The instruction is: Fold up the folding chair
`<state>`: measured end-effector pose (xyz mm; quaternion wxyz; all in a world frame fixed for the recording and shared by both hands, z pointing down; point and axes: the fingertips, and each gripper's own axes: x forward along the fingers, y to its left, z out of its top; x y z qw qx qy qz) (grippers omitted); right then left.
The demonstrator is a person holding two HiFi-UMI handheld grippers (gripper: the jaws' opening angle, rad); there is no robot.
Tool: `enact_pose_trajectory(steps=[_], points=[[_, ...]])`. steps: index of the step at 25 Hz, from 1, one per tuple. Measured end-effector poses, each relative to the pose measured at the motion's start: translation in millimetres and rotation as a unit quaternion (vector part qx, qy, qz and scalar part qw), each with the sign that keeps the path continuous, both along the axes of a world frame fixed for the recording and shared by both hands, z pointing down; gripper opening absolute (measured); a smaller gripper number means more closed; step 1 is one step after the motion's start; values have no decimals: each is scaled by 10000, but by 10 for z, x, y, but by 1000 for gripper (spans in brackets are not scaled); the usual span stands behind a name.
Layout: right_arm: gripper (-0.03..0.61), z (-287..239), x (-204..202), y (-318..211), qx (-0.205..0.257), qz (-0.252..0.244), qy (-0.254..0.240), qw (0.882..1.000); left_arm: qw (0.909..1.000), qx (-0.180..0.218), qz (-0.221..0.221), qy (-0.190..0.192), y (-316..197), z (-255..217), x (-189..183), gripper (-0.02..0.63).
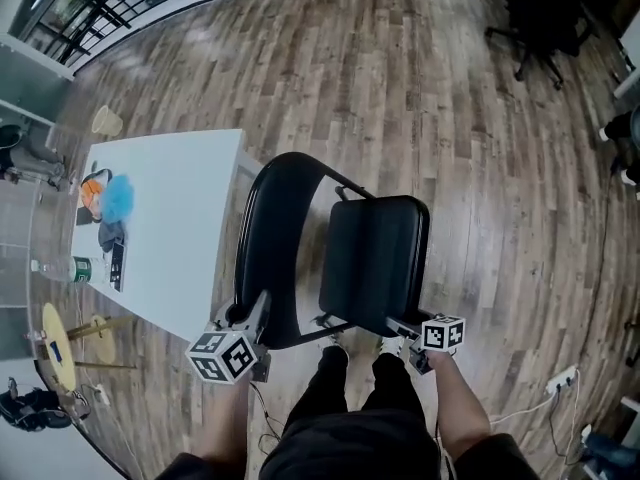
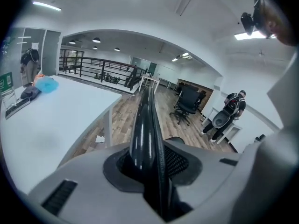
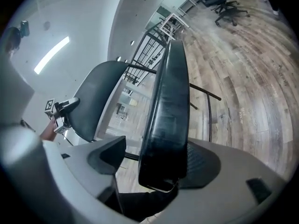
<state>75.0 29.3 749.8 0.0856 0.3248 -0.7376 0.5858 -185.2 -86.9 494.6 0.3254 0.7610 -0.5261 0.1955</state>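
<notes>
While the chair (image 1: pixel 330 253) stands on the wooden floor (image 1: pixel 420 88) right in front of the person's legs, both grippers are at its near end. The chair is black, and it stands just beside the white surface (image 1: pixel 190 198) on its left. In the head view its backrest (image 1: pixel 272 253) and seat (image 1: pixel 375 258) lie side by side with a narrow gap between them.

The left gripper (image 1: pixel 256 310) is closed narrow on the near edge of the backrest. In the left gripper view the thin glossy panel runs straight out from between the jaws, and a pad lies against each face of it.

The right gripper (image 1: pixel 400 331) stands wide around the near edge of the seat. In the right gripper view the thick padded seat sits between the jaws and lies against the right-hand pad, while a strip of floor shows between the seat and the left-hand pad, so it is not clamped.

A few small things and a bottle (image 1: pixel 62 267) lie along the far left side of the surface, well apart from the chair.
</notes>
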Motion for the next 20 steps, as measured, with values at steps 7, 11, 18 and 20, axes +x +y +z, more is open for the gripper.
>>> enact_pose_trajectory(steps=[7, 11, 18, 20], points=[[362, -680, -1019, -107, 457, -644, -2, 9969, 10000, 87, 36, 7, -32, -326, -406, 95], [362, -991, -1615, -208, 718, -937, -185, 9928, 9999, 99, 46, -18, -66, -460, -639, 92], [364, -1346, -2650, -403, 909, -1207, -685, 9861, 9998, 113, 71, -128, -107, -609, -955, 84], [364, -1387, -2877, -448, 911, -1245, -811, 9847, 9998, 103, 73, -156, -119, -619, -1049, 84]])
